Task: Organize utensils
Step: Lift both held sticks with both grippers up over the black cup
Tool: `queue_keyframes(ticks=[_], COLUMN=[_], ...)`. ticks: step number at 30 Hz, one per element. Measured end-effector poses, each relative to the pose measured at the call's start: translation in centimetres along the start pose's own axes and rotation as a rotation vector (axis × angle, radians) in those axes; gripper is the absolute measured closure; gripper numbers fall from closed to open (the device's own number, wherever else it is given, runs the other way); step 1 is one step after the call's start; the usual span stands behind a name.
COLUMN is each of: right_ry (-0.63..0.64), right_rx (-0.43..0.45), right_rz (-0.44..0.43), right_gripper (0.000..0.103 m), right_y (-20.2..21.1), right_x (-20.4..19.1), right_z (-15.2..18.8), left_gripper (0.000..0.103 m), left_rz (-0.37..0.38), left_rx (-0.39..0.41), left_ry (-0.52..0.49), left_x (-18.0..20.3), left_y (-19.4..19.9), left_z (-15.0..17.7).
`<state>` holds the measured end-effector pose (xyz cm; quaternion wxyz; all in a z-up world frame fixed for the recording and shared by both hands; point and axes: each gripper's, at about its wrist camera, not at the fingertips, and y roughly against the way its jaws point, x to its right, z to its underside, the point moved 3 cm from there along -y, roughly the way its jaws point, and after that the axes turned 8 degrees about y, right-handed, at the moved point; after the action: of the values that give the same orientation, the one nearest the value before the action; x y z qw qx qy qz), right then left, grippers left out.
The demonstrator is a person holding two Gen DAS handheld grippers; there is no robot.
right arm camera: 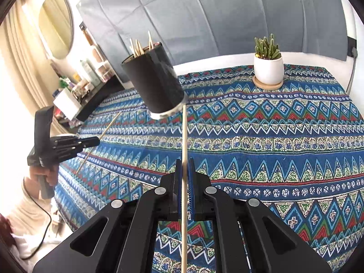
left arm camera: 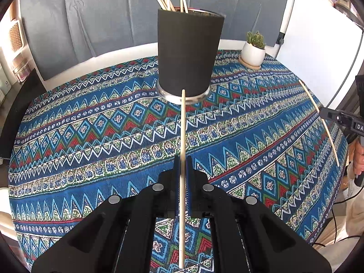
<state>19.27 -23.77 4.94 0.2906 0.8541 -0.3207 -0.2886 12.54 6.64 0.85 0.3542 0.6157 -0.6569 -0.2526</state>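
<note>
A black holder cup (left arm camera: 188, 52) with several wooden chopsticks in it stands on the patterned tablecloth, straight ahead in the left wrist view and at upper left in the right wrist view (right arm camera: 154, 79). My left gripper (left arm camera: 182, 161) is shut on a wooden chopstick (left arm camera: 183, 127) that points toward the cup's base. My right gripper (right arm camera: 185, 162) is shut on another chopstick (right arm camera: 184, 136), which also shows at the right of the left wrist view (left arm camera: 318, 118). The left gripper and its chopstick (right arm camera: 100, 138) show at the left of the right wrist view.
A small cactus in a white pot (right arm camera: 268, 68) on a wooden coaster stands at the table's far right, also in the left wrist view (left arm camera: 253, 52). A grey padded wall lies behind the table (left arm camera: 68, 125). A shelf with bottles (right arm camera: 82, 84) is at left.
</note>
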Motion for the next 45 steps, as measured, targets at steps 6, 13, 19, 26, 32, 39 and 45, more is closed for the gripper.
queue_keyframes(ticks=[6, 13, 19, 26, 32, 39, 45], right_ry=[-0.003, 0.041, 0.097, 0.139, 0.187, 0.2, 0.182], right_rx=[0.094, 0.182, 0.256, 0.357, 0.405, 0.44, 0.503], right_rz=[-0.035, -0.04, -0.031, -0.005, -0.04, -0.06, -0.083], right_gripper=[0.098, 0.098, 0.098, 0.098, 0.098, 0.098, 0.098], right_y=[2.1, 4.7, 6.1, 6.0, 4.2, 1.2, -0.5], right_x=[-0.7, -2.4, -3.6, -4.8, -6.4, -7.2, -7.2], right_z=[-1.9, -4.4, -7.7, -11.8, -14.2, -16.9, -20.0], left_gripper=[0.098, 0.098, 0.098, 0.098, 0.098, 0.098, 0.098], left_rz=[0.017, 0.053, 0.066, 0.09, 0.153, 0.297, 0.348], left_rx=[0.076, 0.122, 0.209, 0.328, 0.396, 0.469, 0.564], left_ry=[0.014, 0.023, 0.03, 0.021, 0.044, 0.113, 0.13], left_x=[0.2, 1.0, 1.1, 0.2, -0.3, -0.4, 0.2], left_y=[2.4, 4.3, 7.2, 9.3, 8.5, 6.6, 5.5], left_z=[-2.0, -3.5, -6.4, -8.6, -10.5, -12.4, -14.7])
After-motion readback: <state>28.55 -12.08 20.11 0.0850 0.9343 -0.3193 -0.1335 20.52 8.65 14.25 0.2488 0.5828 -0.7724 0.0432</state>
